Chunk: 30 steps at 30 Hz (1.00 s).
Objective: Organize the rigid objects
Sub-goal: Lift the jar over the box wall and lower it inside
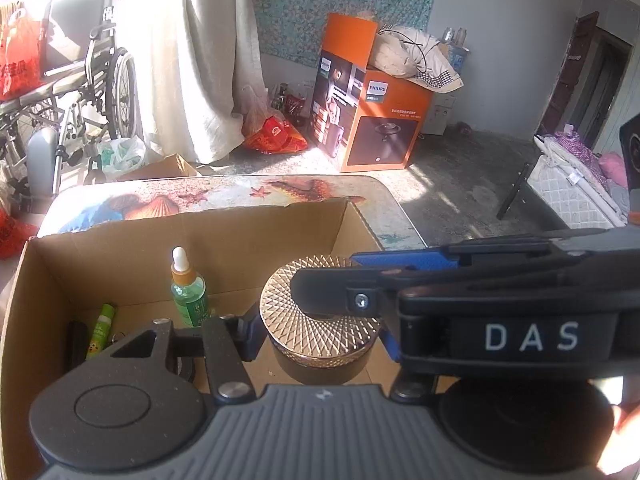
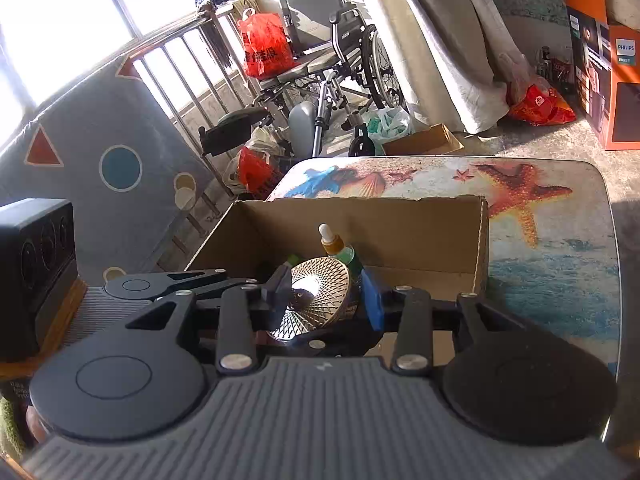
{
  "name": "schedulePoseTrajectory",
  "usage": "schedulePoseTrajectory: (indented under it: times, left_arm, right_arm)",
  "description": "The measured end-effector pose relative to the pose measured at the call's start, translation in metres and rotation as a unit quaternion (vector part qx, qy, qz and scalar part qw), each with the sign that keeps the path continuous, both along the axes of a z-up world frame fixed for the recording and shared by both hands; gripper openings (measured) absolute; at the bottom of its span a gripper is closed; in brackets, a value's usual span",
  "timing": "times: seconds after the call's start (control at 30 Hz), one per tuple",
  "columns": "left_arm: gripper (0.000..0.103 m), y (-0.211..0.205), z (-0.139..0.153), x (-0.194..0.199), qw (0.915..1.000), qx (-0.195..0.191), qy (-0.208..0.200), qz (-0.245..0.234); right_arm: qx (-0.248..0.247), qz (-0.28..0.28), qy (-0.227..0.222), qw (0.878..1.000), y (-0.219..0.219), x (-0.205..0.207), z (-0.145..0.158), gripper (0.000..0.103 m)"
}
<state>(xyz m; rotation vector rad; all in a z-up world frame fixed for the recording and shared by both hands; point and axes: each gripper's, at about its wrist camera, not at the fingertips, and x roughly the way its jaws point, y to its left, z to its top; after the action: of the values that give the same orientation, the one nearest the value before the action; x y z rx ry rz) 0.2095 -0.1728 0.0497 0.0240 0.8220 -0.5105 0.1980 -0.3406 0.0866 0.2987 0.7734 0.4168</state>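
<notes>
A round dark jar with a gold diamond-patterned lid (image 1: pixel 320 316) hangs just inside an open cardboard box (image 1: pixel 120 264). My left gripper (image 1: pixel 320 340) is shut on the jar's sides. My right gripper (image 2: pixel 326 300) reaches in from the right and is shut across the jar's lid (image 2: pixel 320 300); its arm marked DAS (image 1: pixel 480 312) crosses the left wrist view. In the box stand a green dropper bottle (image 1: pixel 188 292) and lie a small green tube (image 1: pixel 102 330) and a dark object (image 1: pixel 76 344). The dropper bottle (image 2: pixel 338 246) also shows behind the jar in the right wrist view.
The box (image 2: pixel 400 236) sits on a table with a starfish and shell print (image 2: pixel 540 240). Beyond are a wheelchair (image 1: pixel 92 80), curtains (image 1: pixel 200 60), an orange Philips carton (image 1: pixel 368 120), red bags (image 1: pixel 276 136) and a bed (image 1: pixel 572 188). A black speaker (image 2: pixel 36 272) stands at left.
</notes>
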Motion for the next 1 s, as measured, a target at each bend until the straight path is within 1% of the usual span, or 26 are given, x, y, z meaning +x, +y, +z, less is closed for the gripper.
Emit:
schedulePoseTrajectory:
  times: [0.07, 0.23, 0.37, 0.5, 0.57, 0.8, 0.93, 1.0]
  left_arm:
    - [0.057, 0.0, -0.012, 0.021, 0.9997, -0.001, 0.023, 0.011]
    - [0.057, -0.005, -0.034, 0.055, 0.9981, 0.01, 0.058, 0.019]
    - [0.057, -0.007, -0.05, 0.073, 0.9956, -0.005, 0.088, 0.03]
    - [0.058, -0.01, -0.06, 0.084, 0.9928, -0.002, 0.113, 0.038]
    - [0.059, -0.014, -0.062, 0.087, 0.9924, 0.003, 0.115, 0.043]
    - [0.06, -0.022, -0.061, 0.091, 0.9926, -0.003, 0.116, 0.037]
    - [0.064, -0.02, -0.051, 0.082, 0.994, -0.014, 0.103, 0.037]
    - [0.066, -0.018, -0.042, 0.074, 0.9948, -0.021, 0.093, 0.035]
  right_arm:
    - [-0.018, 0.011, 0.013, 1.0, 0.004, 0.025, -0.009, 0.037]
    - [-0.035, 0.021, 0.047, 0.998, 0.008, 0.074, -0.033, 0.037]
    - [-0.043, 0.023, 0.062, 0.997, 0.007, 0.096, -0.05, 0.036]
    - [-0.058, 0.026, 0.061, 0.996, 0.007, 0.105, -0.059, 0.036]
    - [-0.056, 0.029, 0.058, 0.996, 0.006, 0.109, -0.06, 0.036]
    - [-0.042, 0.017, 0.048, 0.998, -0.003, 0.107, -0.061, 0.035]
    - [-0.023, 0.008, 0.035, 0.999, -0.009, 0.096, -0.054, 0.035]
    - [-0.013, -0.002, 0.022, 1.0, -0.014, 0.083, -0.045, 0.036]
